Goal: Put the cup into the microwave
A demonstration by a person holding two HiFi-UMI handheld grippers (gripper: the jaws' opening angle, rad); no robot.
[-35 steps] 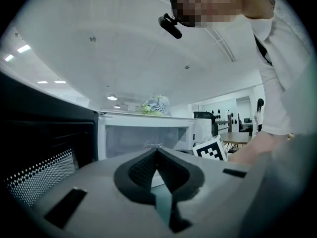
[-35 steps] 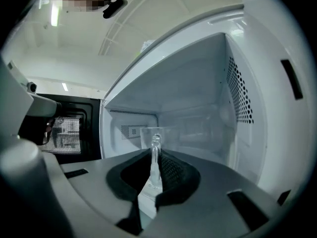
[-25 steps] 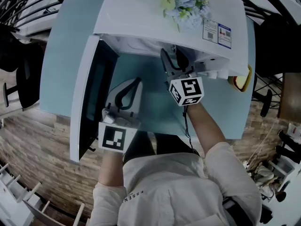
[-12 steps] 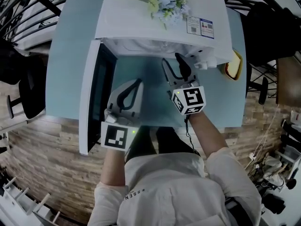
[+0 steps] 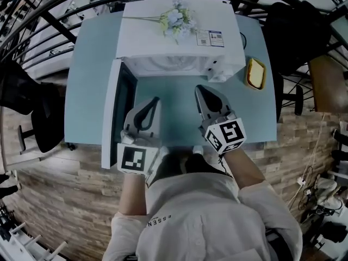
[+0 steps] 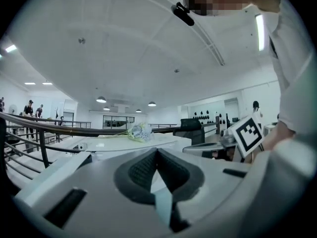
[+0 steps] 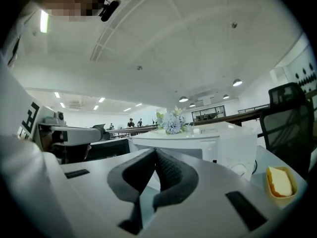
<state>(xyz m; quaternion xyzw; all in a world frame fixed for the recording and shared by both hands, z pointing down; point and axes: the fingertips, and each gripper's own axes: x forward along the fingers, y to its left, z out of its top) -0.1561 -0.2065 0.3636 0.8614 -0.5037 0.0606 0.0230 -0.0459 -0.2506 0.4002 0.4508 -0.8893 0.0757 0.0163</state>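
The white microwave stands at the table's far side with its door swung open to the left. No cup shows in any view, and the oven's inside is hidden from above. My left gripper hangs over the table in front of the open door, its jaws shut and empty. My right gripper hovers in front of the microwave's right half, also shut with nothing between its pads. Both point level toward the microwave.
A bunch of pale flowers lies on top of the microwave. A yellow block in a small dish sits on the light blue table to the microwave's right. Dark chairs stand off the table's left and right sides.
Both grippers have drawn back from the microwave toward the person and risen. The right one left the oven's mouth, and its jaws went from apart to shut.
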